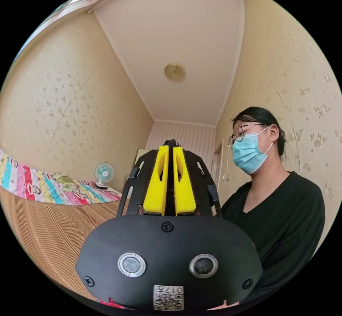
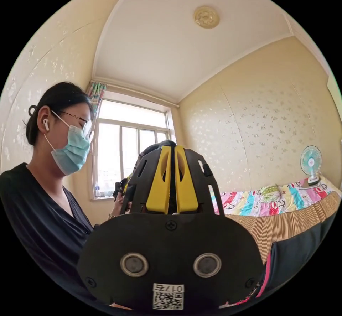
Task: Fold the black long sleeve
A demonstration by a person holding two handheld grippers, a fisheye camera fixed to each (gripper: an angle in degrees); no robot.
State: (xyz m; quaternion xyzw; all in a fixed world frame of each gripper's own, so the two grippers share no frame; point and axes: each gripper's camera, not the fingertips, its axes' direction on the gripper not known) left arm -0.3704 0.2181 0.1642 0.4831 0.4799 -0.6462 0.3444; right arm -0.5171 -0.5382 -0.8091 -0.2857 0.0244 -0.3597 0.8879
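Note:
My left gripper (image 1: 171,148) points up toward the ceiling with its yellow jaws pressed together. A small lump of the black long sleeve (image 1: 171,142) sticks out at their tips. My right gripper (image 2: 171,148) also points up, its jaws closed on a thin dark fold. More of the black long sleeve (image 2: 302,252), with a pink trim line, hangs at the lower right of the right gripper view, over the woven mat. Most of the garment is hidden under the gripper bodies.
A person in a black top (image 1: 281,216) stands close by, also seen at the left (image 2: 35,202). A woven mat (image 1: 46,230) covers the bed, with a colourful sheet (image 2: 256,202) and a small fan (image 2: 310,162) by the wall. A window (image 2: 124,152) lies behind.

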